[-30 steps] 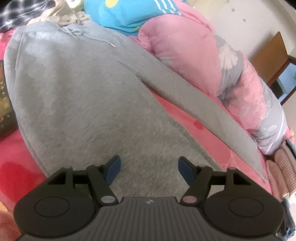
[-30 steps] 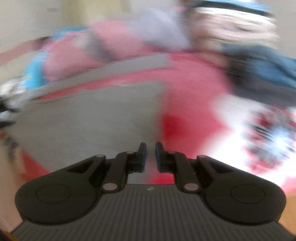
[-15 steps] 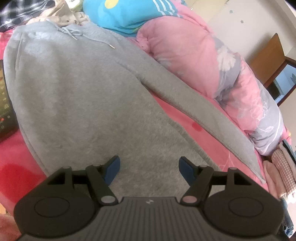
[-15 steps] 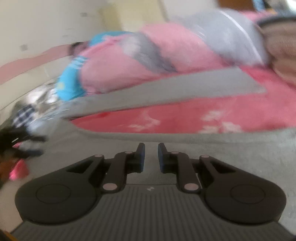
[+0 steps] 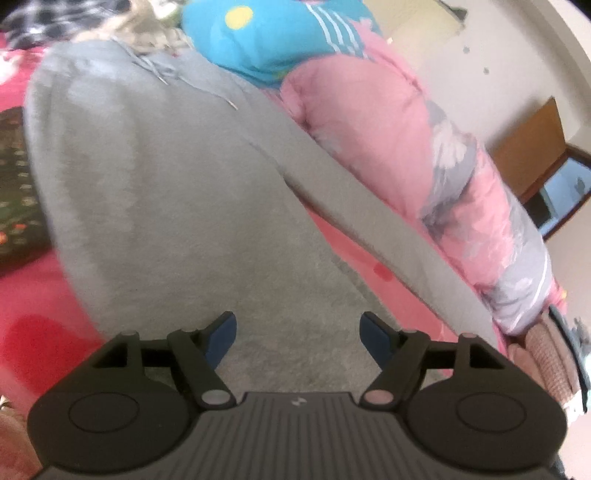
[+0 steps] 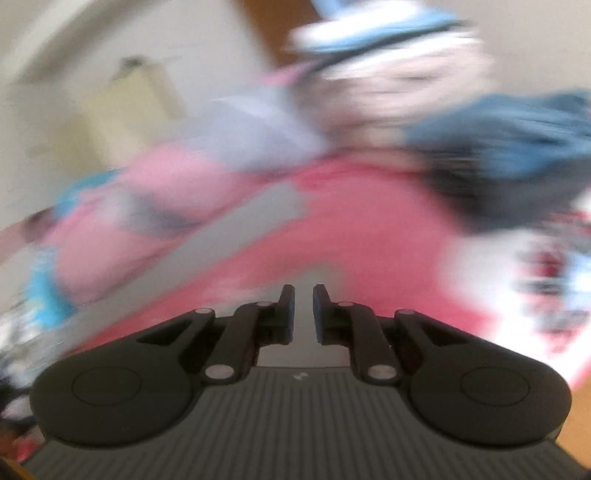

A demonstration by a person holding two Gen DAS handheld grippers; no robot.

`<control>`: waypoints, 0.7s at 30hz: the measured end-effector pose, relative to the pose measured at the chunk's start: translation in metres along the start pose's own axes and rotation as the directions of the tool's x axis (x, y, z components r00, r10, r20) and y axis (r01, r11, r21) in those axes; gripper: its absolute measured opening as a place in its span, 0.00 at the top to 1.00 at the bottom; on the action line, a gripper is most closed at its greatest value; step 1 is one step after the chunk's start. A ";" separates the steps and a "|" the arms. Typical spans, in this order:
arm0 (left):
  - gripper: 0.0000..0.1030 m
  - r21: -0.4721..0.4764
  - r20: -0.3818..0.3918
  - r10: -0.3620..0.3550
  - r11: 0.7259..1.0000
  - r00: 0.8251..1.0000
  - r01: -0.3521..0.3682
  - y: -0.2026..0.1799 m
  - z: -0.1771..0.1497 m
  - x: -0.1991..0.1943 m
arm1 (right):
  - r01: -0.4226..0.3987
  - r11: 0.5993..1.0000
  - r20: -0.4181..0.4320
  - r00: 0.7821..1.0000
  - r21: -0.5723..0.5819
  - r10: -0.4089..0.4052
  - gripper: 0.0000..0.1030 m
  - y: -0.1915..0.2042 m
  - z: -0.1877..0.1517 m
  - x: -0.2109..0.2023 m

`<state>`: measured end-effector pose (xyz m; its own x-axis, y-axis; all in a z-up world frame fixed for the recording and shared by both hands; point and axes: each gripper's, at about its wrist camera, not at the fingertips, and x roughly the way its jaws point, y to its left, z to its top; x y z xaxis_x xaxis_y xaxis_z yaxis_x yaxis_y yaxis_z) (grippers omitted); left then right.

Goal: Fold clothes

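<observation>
Grey drawstring sweatpants lie spread on the red bed cover, waistband at the far end, one leg running off to the right. My left gripper is open and empty, just above the near leg's cloth. In the blurred right wrist view my right gripper has its jaws nearly closed with a narrow gap and nothing between them. It is over the near grey cloth, and the far leg's cuff shows beyond.
A pink and grey quilt and a blue garment are bunched along the far side. A dark patterned item lies left. A folded pink knit sits right. Dark blue clothes are piled at the right.
The right gripper's view swung sharply across the bed, to the left and back to the right, with heavy blur. The left gripper moved slightly and stayed open over the sweatpants.
</observation>
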<state>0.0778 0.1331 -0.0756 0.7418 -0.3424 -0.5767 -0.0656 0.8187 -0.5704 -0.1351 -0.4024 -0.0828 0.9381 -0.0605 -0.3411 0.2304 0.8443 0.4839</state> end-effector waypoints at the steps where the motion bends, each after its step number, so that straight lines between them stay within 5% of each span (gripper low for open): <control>1: 0.27 -0.004 0.016 0.003 1.000 1.000 -0.003 0.004 -0.002 -0.008 | -0.102 0.994 -0.052 0.994 -0.048 0.100 0.85 0.029 -0.005 0.017; 3: 0.27 -0.002 0.041 0.019 1.000 0.999 -0.019 0.014 -0.007 -0.027 | -0.308 0.943 -0.176 0.943 -0.128 0.284 0.83 0.090 -0.020 0.052; 5: 0.27 0.006 0.061 0.049 0.999 0.997 -0.049 0.022 -0.012 -0.044 | -0.495 0.851 -0.318 0.847 -0.176 0.427 0.83 0.153 -0.046 0.086; 7: 0.27 0.017 0.084 0.083 0.996 0.993 -0.085 0.028 -0.018 -0.060 | -0.607 0.769 -0.450 0.755 -0.203 0.477 0.83 0.208 -0.080 0.110; 10: 0.27 0.042 0.114 0.119 0.991 0.986 -0.125 0.038 -0.026 -0.081 | -0.692 0.689 -0.553 0.667 -0.214 0.499 0.83 0.256 -0.121 0.137; 13: 0.28 0.105 0.139 0.142 0.982 0.980 -0.157 0.041 -0.029 -0.094 | -0.676 0.707 -0.616 0.652 -0.209 0.442 0.84 0.260 -0.150 0.162; 17: 0.29 0.191 0.209 0.136 0.965 0.968 -0.177 0.038 -0.031 -0.099 | -0.687 0.724 -0.624 0.595 -0.067 0.506 0.85 0.214 -0.139 0.150; 19: 0.29 0.228 0.226 0.119 0.959 0.967 -0.171 0.033 -0.030 -0.093 | -0.662 0.748 -0.632 0.600 -0.048 0.490 0.85 0.198 -0.130 0.134; 21: 0.29 0.282 0.228 0.083 0.948 0.970 -0.147 0.027 -0.031 -0.085 | -0.634 0.771 -0.619 0.632 -0.065 0.467 0.84 0.199 -0.120 0.123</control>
<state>-0.0073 0.1704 -0.0600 0.8665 -0.1590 -0.4731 0.0169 0.9567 -0.2907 -0.0045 -0.1777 -0.1249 0.5400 0.6858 -0.4879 -0.4336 0.7236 0.5370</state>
